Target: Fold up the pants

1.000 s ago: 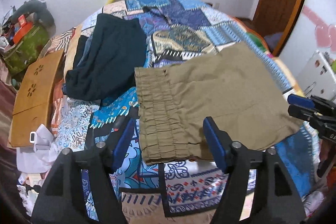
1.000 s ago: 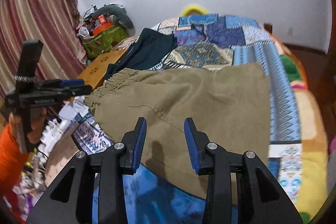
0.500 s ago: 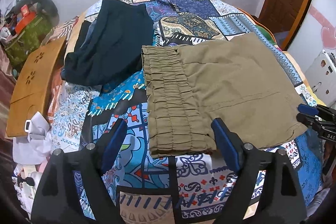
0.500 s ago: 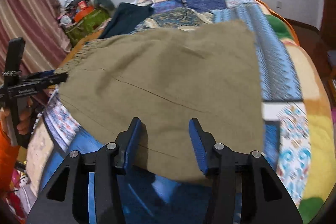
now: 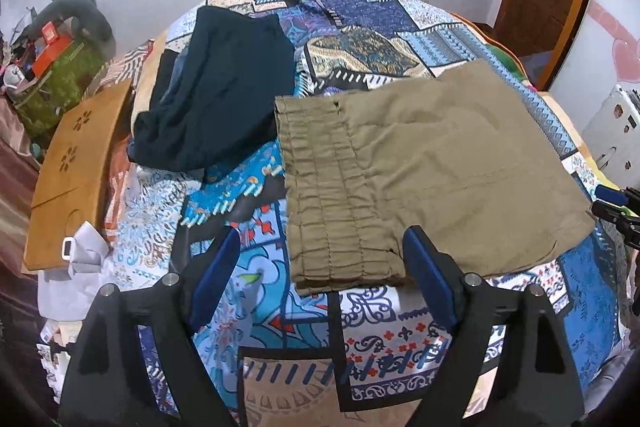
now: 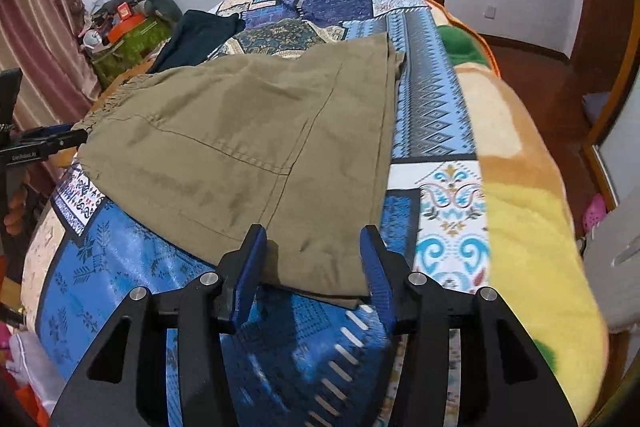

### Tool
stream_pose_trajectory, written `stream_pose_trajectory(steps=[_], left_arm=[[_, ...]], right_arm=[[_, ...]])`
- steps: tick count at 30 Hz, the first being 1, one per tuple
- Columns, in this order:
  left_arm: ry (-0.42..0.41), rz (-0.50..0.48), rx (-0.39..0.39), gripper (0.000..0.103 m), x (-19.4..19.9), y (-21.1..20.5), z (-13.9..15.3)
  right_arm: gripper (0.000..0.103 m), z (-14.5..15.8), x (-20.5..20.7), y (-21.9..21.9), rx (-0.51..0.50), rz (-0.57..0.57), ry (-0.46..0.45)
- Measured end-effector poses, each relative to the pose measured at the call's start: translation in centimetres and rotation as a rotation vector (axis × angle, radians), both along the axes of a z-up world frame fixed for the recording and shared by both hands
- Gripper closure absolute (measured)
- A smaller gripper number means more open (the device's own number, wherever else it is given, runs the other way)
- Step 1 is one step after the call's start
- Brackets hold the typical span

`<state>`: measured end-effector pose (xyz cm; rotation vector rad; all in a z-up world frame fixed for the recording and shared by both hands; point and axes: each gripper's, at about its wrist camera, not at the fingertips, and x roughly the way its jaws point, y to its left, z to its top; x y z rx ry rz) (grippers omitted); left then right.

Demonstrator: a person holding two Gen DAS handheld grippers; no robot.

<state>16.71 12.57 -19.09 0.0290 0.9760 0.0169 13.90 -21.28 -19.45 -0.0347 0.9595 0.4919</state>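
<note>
**Lying flat on patterned bedspread: one pair of olive pants, both grippers released**

Cataloguing the left wrist view from left to right. A wooden lap table (image 5: 68, 171) leans at 9 o'clock, off the bed's edge. A dark navy garment (image 5: 216, 95) lies crumpled at 11 o'clock on the bedspread (image 5: 224, 203), its right side just beside the waistband. The olive pants (image 5: 420, 171) are spread flat from centre to 3 o'clock, gathered elastic waistband on the left and leg hem on the right. The left gripper (image 5: 320, 271) has its jaws wide apart, having just been opening; the near waistband corner sits between the blue pads, unpinched. The right gripper's tip shows at 3 o'clock, by the hem.

Right wrist view, left to right. The left gripper (image 6: 44, 143) sits at 9 o'clock beside the waistband end. The pants (image 6: 248, 147) fill the centre, a stitched seam crossing them. The right gripper (image 6: 312, 263) at 6 o'clock has its jaws parted, having just been opening; the near hem corner lies between them, ungripped. A yellow fleece blanket (image 6: 532, 227) runs along 3 o'clock.
</note>
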Motion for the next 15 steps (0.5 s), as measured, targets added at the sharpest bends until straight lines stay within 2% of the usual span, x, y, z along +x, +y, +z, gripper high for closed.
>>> stream_pose_trajectory(steps=[5, 9, 15], left_arm=[[-0.029, 0.029, 0.045, 0.019, 1.7, 0.4, 1.7], [-0.04, 0.035, 0.049, 0.019, 3.9, 0.8, 2.5], [-0.037, 0.042, 0.051, 0.017, 7.8, 1.5, 2.7]], right_arm=[[0.057, 2.2, 1.6, -0.5, 0.008, -0.006, -0.064], [0.057, 3.9, 4.0, -0.5, 0.016, -0.013, -0.124], [0.056, 4.4, 7.9, 0.2, 0.021, -0.013, -0.163]])
